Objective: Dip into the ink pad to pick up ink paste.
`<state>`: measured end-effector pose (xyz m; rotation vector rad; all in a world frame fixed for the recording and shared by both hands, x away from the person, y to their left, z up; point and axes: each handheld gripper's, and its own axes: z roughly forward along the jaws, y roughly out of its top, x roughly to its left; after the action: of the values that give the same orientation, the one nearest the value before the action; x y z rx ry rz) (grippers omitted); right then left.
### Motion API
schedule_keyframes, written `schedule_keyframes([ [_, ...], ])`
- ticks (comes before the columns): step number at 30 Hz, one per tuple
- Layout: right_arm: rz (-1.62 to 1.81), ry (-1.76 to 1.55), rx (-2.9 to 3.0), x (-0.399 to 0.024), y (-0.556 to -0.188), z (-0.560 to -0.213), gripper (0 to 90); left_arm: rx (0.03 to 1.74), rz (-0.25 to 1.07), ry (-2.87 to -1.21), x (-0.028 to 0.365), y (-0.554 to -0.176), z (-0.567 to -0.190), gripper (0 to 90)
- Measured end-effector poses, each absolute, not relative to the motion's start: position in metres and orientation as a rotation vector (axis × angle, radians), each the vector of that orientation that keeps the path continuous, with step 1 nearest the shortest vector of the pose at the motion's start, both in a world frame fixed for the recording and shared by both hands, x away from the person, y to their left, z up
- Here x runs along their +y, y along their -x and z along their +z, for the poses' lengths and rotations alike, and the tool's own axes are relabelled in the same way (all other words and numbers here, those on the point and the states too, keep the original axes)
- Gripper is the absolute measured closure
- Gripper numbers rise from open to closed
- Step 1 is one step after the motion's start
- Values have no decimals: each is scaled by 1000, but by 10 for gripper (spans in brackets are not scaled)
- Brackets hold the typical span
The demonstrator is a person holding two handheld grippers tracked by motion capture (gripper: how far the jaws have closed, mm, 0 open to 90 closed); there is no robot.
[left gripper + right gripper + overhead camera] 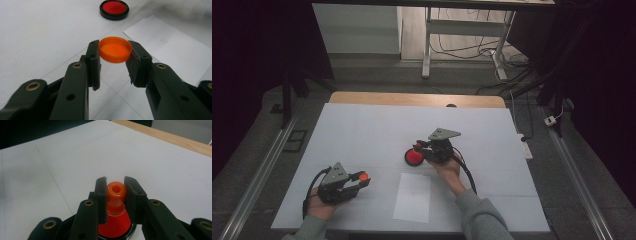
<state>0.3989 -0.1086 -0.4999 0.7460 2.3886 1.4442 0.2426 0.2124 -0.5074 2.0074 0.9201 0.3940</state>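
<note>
My left gripper rests near the table's front left, shut on a flat orange cap. In the left gripper view the orange cap sits level between the two pads, just above the table. My right gripper is at mid-table, over a round red dish with a black rim. In the right gripper view its jaws are shut on an orange nozzle with a hole in its tip. The nozzle widens into a red cone that stands in the black-rimmed dish.
A white sheet of paper lies near the front edge between my hands. The white table cover reaches back to a wooden edge. Beyond it are table legs and cables on the floor.
</note>
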Motion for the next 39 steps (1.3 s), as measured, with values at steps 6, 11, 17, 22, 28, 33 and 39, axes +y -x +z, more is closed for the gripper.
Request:
schedule_keyframes([
  [6, 1407, -721, 2415, -104, -397, -502, 725, 924, 397, -2000, 214, -242, -506, 647],
  [11, 1377, -712, 2437, -102, -397, -506, 725, 924, 396, -2001, 214, -243, -506, 647],
  [17, 1360, -708, 2438, -100, -399, -509, 725, 924, 393, -2005, 214, -243, -507, 647],
  [22, 1325, -692, 2453, -96, -399, -513, 726, 925, 393, -2004, 215, -243, -507, 647],
  [28, 1307, -673, 2456, -95, -399, -515, 726, 925, 394, -2004, 215, -243, -507, 647],
  [33, 1253, -661, 2477, -93, -399, -519, 726, 927, 395, -2002, 215, -243, -507, 647],
  [39, 1265, -673, 2468, -94, -398, -525, 728, 929, 395, -2000, 215, -242, -507, 647],
])
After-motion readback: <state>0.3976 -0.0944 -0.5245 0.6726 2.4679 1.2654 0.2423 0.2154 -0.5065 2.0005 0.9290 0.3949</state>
